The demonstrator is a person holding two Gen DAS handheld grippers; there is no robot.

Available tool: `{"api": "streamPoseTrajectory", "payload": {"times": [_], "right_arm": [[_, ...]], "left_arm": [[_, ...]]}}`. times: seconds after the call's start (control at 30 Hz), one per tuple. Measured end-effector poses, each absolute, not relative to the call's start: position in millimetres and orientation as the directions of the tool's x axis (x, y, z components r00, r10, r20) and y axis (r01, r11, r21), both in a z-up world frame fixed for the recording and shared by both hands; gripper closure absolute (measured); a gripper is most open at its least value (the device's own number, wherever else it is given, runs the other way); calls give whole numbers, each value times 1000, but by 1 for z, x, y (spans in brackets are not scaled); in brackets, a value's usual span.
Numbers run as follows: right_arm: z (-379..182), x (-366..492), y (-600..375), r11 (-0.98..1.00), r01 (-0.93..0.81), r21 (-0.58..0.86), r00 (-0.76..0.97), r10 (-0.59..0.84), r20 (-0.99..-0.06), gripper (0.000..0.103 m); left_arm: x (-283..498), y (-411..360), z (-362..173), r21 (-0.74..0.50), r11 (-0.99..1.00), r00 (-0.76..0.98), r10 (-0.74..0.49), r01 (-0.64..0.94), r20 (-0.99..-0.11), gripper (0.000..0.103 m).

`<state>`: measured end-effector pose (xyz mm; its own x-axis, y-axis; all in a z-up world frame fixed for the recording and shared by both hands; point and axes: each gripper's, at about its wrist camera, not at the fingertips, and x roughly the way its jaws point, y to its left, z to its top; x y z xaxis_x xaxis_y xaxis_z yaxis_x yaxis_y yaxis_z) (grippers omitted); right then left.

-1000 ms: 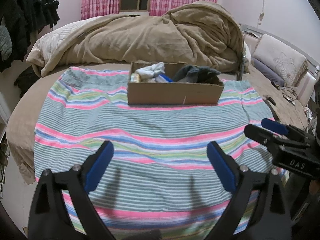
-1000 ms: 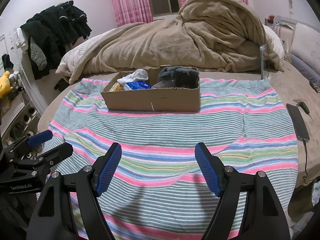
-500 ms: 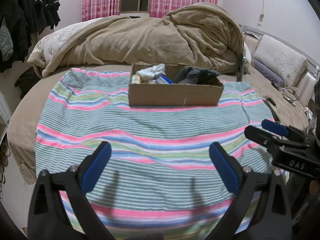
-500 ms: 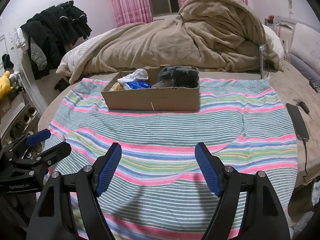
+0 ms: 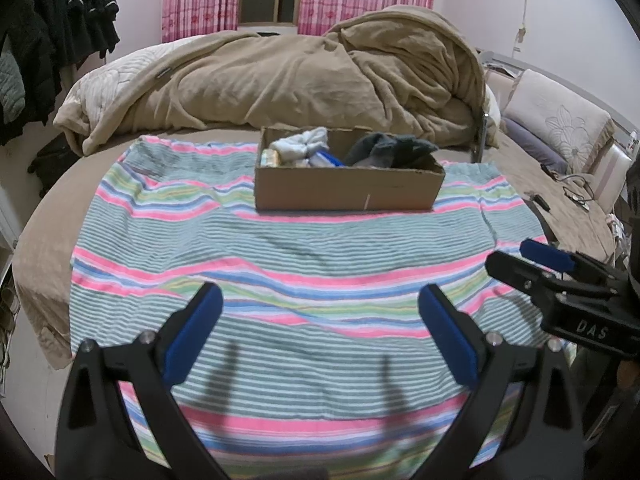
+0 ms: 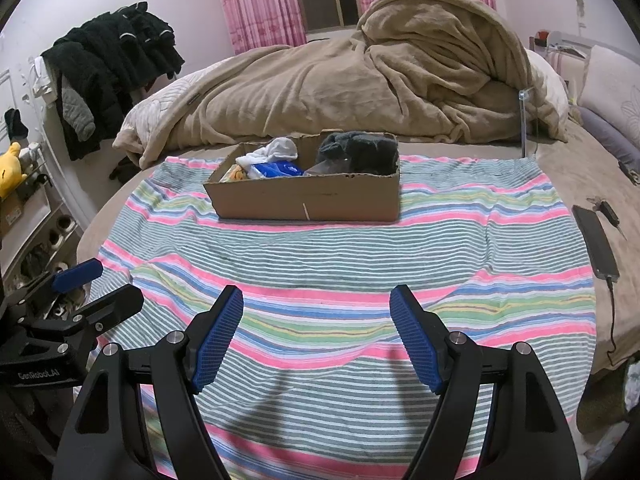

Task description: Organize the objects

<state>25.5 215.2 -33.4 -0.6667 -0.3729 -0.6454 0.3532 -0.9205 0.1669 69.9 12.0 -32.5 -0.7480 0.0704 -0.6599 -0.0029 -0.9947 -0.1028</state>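
A cardboard box stands on a striped towel on the bed. It holds white socks, a dark grey cloth bundle and a blue packet. My left gripper is open and empty above the towel's near part, well short of the box. My right gripper is open and empty too; it shows at the right of the left wrist view, and the left one shows at the left of the right wrist view.
A rumpled tan blanket is heaped behind the box. A phone on a cable lies on the bed to the right of the towel. Dark clothes hang at the left. Pillows lie at the right.
Both grippers have stayed open and almost still. The left wrist view has shifted slightly, with the box a little lower in frame.
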Motion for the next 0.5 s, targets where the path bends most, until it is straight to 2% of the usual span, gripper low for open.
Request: {"api": "streamPoseTrajectory", "payload": {"times": [0.5], "right_arm": [[-35,27,215,-920,354,169,-664,-374,-648,24]], "left_arm": [[72,11,-35,-110,-994,-749,75,-3,-659,4]]}}
